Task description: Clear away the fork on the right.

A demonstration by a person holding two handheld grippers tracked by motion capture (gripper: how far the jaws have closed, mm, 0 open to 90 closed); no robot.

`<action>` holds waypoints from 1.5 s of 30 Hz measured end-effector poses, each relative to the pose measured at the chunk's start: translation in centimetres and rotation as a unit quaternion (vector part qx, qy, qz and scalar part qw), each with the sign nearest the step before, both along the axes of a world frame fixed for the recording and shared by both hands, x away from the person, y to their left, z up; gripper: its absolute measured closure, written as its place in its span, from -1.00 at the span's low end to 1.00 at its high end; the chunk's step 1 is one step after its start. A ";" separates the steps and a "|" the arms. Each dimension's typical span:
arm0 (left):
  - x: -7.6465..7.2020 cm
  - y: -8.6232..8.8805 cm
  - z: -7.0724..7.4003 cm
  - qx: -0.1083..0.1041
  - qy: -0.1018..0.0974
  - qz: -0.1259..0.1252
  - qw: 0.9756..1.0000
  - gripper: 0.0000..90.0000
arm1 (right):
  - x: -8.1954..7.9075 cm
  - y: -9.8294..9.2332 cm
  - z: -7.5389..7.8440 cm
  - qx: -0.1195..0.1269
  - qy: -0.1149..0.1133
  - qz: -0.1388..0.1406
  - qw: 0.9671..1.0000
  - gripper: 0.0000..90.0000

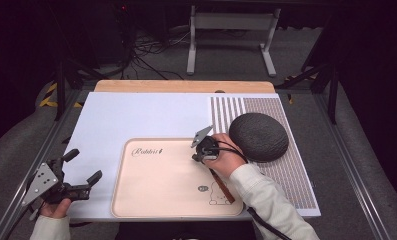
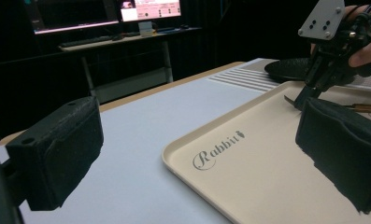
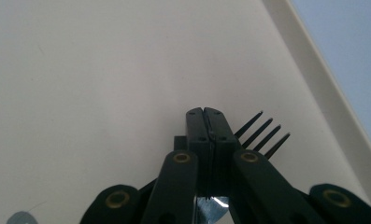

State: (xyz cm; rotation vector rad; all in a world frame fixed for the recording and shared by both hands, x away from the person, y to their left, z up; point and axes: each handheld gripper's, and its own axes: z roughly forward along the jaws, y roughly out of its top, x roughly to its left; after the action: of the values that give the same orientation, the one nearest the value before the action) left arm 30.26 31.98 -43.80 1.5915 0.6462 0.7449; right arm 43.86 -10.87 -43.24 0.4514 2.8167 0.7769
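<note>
Item: fork (image 3: 262, 133), dark, four tines, brown handle; lies on the beige tray (image 1: 156, 200) near its right rim, handle running toward the person along the tray's right side, tines pointing toward the tray's far right corner. Risk one: the fork is thin and lies flat on a smooth tray floor, so a lift from here may drag it sideways or let it swing and drop out of the pinch, since the hold looks to sit near the tine end and the long handle would hang as a lever. Risk two: pressing further down could scrape the tips on the tray or shift the tray on the white mat (image 1: 136, 115). Risk three: the grey dome (image 1: 258, 136) sits just beside the right hand (image 1: 226, 160); a wide swing that way could knock it. Right gripper (image 3: 207, 114): jaws pressed fully together, tips down at the tray floor; in the right gripper view the tines stick out from just behind the closed tips, so it appears to pinch the fork at its neck, though the contact itself is hidden by the jaws. Left gripper (image 1: 83, 165): jaws spread wide, holding nothing, hovering at the left edge of the mat, well apart from the fork; its pads (image 2: 57, 149) frame the tray's printed corner in the left gripper view
</note>
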 end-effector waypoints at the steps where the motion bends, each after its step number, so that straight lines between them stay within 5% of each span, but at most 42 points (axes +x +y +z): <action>1: 0.0 0.0 0.0 0.001 0.000 0.000 1.000 -0.97 | 0.0 0.0 0.0 0.000 0.001 0.000 1.000 1.00; 20: 0.0 0.0 0.0 0.001 0.000 0.000 1.000 -0.97 | 0.7 -1.2 0.0 -0.008 0.001 -0.048 0.999 1.00; 30: 0.0 -0.1 -0.1 0.000 0.001 -0.002 1.000 -0.97 | 1.3 -2.4 0.2 -0.012 0.004 -0.090 0.996 1.00; 45: 0.1 -0.2 -0.2 0.003 0.004 -0.001 1.000 -0.97 | 1.7 -4.0 0.3 -0.015 0.008 -0.115 0.993 1.00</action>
State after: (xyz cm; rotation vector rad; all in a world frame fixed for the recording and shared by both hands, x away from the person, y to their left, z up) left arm 30.35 31.80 -43.96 1.6007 0.6483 0.7387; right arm 45.60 -14.87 -42.94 0.7644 2.7206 0.6855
